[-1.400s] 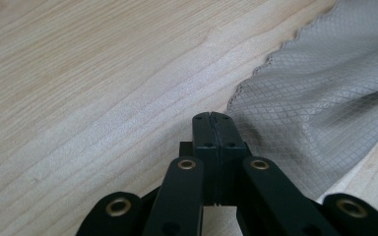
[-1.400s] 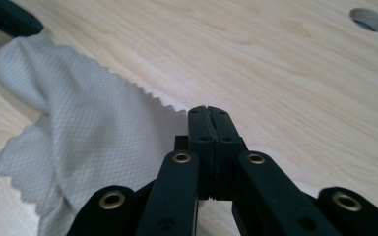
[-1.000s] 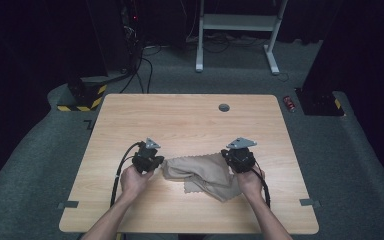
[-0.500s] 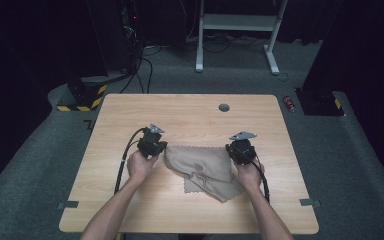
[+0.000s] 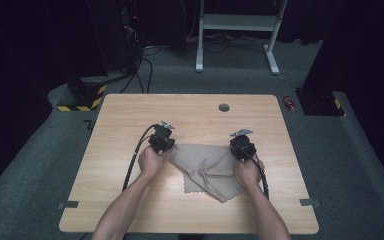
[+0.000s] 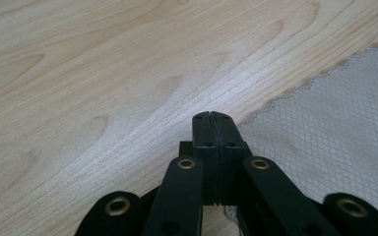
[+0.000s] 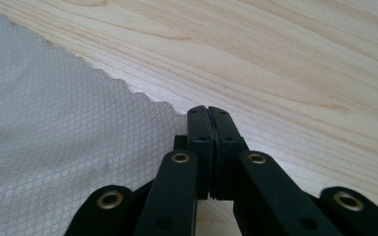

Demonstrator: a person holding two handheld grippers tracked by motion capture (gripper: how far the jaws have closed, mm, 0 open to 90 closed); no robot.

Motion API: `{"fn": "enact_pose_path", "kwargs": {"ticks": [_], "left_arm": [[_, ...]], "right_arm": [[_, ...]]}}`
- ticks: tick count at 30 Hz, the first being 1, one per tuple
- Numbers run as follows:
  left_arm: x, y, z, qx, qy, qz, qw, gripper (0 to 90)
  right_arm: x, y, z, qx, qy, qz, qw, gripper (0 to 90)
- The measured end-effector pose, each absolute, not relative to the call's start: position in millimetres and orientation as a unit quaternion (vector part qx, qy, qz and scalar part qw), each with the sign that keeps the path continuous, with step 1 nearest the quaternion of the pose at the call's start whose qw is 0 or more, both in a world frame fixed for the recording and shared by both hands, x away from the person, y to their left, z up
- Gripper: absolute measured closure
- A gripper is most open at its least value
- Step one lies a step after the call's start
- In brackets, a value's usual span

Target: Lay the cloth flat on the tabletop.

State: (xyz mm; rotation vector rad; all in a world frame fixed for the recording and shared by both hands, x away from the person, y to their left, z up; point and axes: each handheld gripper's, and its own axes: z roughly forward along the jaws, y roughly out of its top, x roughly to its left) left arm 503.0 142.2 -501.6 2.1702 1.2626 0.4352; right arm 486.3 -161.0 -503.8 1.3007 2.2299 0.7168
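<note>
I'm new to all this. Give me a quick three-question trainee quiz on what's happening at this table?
1. True or false: the cloth lies fully flat.
2. What does each gripper pinch? A) a cable B) a corner of the cloth C) nothing
3. What shape is the cloth's edge?

Key
1. False: it is wrinkled and partly folded.
2. B: left gripper and right gripper have fingers shut on its corners.
3. Scalloped.

Your left gripper (image 5: 166,146) and right gripper (image 5: 241,149) sit low, well apart, jaws pressed together; your hands grip them from behind, forearms converging slightly forward.
</note>
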Motion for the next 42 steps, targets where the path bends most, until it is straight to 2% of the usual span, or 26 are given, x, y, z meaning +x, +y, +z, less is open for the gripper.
{"fn": "enact_pose_path", "kwargs": {"ticks": [2,6,8,11,17,23,29,42], "left_arm": [[503.9,145.3,-500.6,0.812,0.476,0.164,0.296,89.2],[500.2,151.8,-494.0,0.8,0.481,0.158,0.321,76.8],[491.5,154.3,-487.3,0.796,0.472,0.166,0.341,73.7],[477.0,154.4,-477.4,0.795,0.459,0.169,0.358,68.2],[447.9,154.7,-466.3,0.803,0.438,0.159,0.37,60.8],[404.2,140.0,-475.9,0.831,0.399,0.128,0.365,60.2],[376.7,122.8,-494.3,0.852,0.379,0.107,0.346,60.3],[364.2,102.7,-503.2,0.867,0.363,0.095,0.328,64.4]], "right_arm": [[487.8,-160.5,-504.7,0.471,0.811,0.261,0.23,87.0],[487.8,-163.4,-507.2,0.485,0.805,0.261,0.218,76.3],[484.9,-165.8,-501.5,0.484,0.799,0.267,0.236,70.9],[477.8,-170.8,-487.7,0.479,0.79,0.29,0.25,69.5],[448.6,-174.2,-472.7,0.445,0.799,0.322,0.243,71.4],[410.1,-177.8,-477.7,0.413,0.817,0.339,0.216,74.6],[375.8,-182.9,-495.9,0.404,0.829,0.334,0.194,75.1],[368.8,-177.8,-512.1,0.405,0.837,0.322,0.177,76.6]]}}
